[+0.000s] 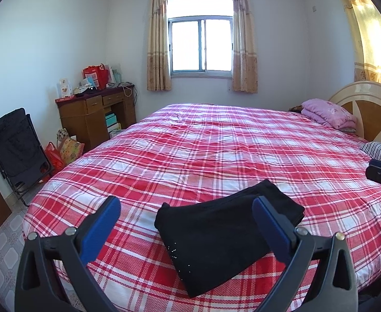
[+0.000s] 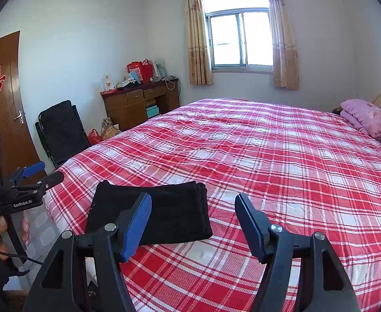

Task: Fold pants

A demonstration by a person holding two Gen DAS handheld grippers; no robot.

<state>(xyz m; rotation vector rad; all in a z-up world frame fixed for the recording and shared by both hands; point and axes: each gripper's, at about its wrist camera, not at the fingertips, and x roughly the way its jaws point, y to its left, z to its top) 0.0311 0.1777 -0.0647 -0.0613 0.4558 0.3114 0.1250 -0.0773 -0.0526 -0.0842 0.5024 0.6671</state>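
Pants point(image 1: 227, 236) lie folded into a thick black bundle on the bed point(image 1: 216, 143), near its foot-end corner, layered edges showing on the side toward the pillow point(image 1: 328, 114); fold looks done or nearly so.

Left hand-held gripper point(image 1: 188, 221) hangs above the pants, jaws spread wide, nothing between the pads; right hand-held gripper point(image 2: 193, 221) likewise spread and empty, just beside the pants on the pillow side.

Risks, as judgement:
- a low pad could snag the top layer and drag the stack open;
- a push toward the near bed edge could slide the bundle off, since it sits close to that corner;
- pinching only the upper layers would peel them from the rest.
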